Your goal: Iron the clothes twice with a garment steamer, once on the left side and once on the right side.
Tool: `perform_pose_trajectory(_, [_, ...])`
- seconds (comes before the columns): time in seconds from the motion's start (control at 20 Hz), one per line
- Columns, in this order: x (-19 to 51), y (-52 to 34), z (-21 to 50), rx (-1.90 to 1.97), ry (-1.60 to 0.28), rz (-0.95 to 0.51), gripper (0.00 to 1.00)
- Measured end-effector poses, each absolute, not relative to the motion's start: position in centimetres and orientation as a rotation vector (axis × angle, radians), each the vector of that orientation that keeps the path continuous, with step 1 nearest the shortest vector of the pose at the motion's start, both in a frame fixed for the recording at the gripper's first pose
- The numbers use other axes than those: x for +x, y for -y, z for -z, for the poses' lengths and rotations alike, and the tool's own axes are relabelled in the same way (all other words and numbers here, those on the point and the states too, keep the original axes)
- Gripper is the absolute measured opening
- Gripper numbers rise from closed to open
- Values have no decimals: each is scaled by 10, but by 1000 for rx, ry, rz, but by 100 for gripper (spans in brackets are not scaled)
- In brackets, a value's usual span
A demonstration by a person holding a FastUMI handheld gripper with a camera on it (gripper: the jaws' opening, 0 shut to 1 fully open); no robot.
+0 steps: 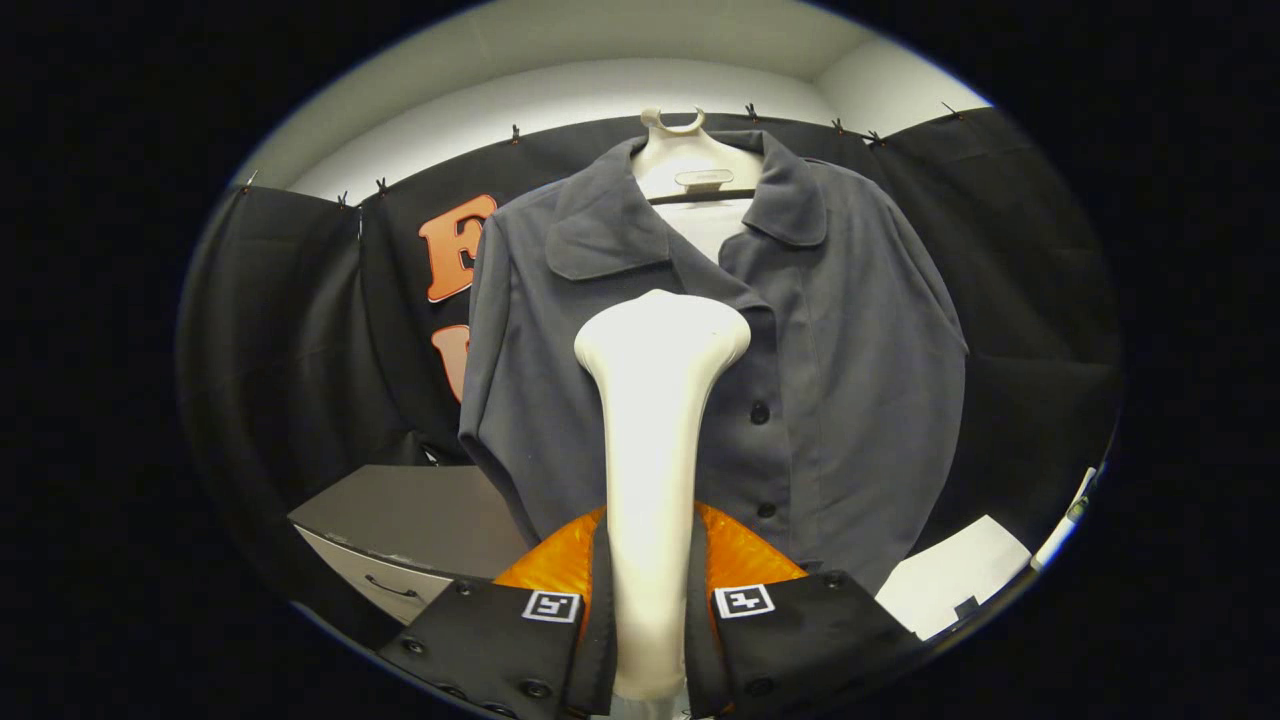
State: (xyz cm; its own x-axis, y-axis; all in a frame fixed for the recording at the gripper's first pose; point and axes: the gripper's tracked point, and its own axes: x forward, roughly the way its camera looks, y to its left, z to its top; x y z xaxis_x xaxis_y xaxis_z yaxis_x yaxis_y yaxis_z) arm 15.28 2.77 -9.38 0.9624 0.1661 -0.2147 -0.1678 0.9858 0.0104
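Gripper [650,610] clamped on the white garment steamer [655,440], both fingers pressing its handle; head upright, just in front of the shirt. Grey button-up shirt [800,330] hangs on a white hanger [690,160], collar open, fabric mostly smooth. Grey drawer cabinet [410,520] lower left, drawer closed, contents not visible.

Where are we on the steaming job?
Done: the white garment steamer is clamped between the gripper fingers. In hand: its head is raised before the hanging grey buttoned shirt, near the placket. Left: both passes; nothing shows either side steamed yet.
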Motion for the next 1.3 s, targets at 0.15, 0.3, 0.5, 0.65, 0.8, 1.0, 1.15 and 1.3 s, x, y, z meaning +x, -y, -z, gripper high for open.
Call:
perform_pose_trajectory(0.15, [149,-24,108,-14,-237,-162,35])
perform_pose_trajectory(0.3, [146,-19,124,-17,-260,-153,35])
perform_pose_trajectory(0.5, [140,-12,148,-21,-297,-145,35])
perform_pose_trajectory(0.65, [135,-7,165,-29,-322,-138,35])
perform_pose_trajectory(0.8, [130,-2,183,-28,-350,-129,35])
perform_pose_trajectory(1.0, [124,6,207,-32,-390,-117,35])
perform_pose_trajectory(1.15, [121,10,225,-32,-419,-108,35])
perform_pose_trajectory(1.3, [116,14,244,-39,-447,-100,35])
